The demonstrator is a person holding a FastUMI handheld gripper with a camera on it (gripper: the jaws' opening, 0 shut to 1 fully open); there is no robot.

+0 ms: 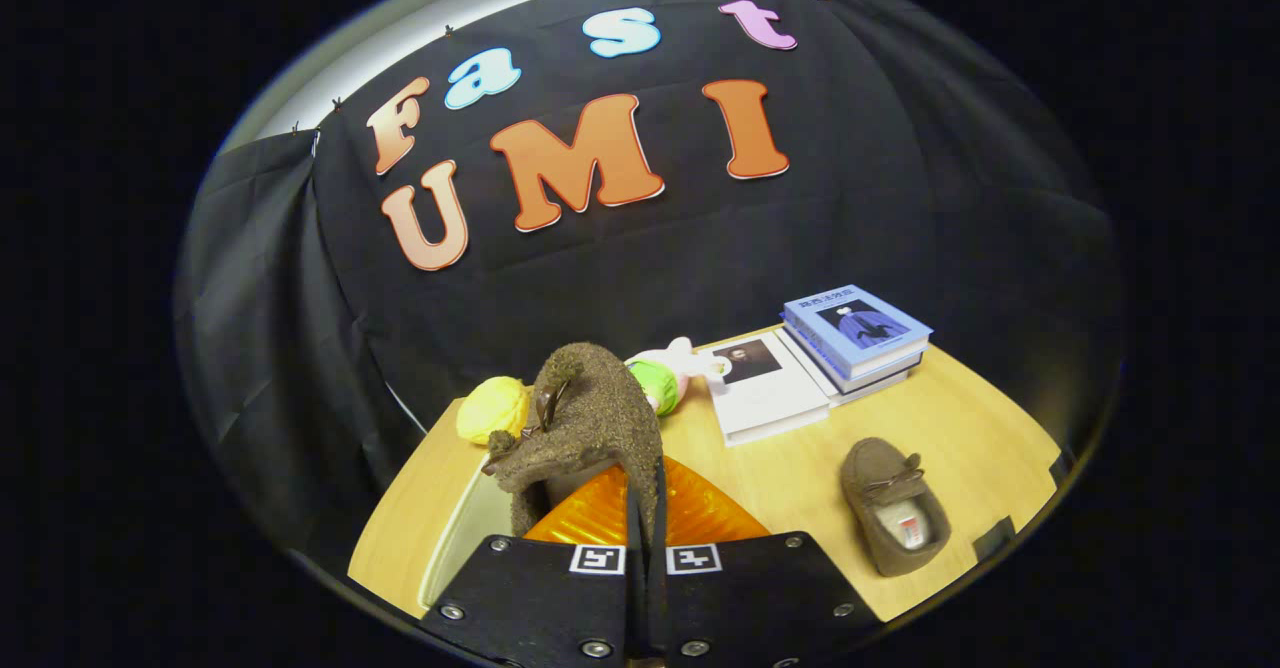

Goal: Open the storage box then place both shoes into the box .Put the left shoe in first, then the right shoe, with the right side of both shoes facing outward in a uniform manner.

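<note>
Suede-brown fuzzy slipper [590, 418]: pinched at the heel wall by tongs [646, 558], nearly closed, hanging above orange translucent box [700, 513].
Slip risk: thin grip, floppy shoe, possible twist facing wrong side.
Second brown slipper [893, 505]: waiting on wooden table [790, 478].

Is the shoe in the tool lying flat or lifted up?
Lifted. The brown shoe hangs toe-up, its edge pinched between the tool's closed fingers, above the orange box. The other shoe lies flat on the table.
</note>
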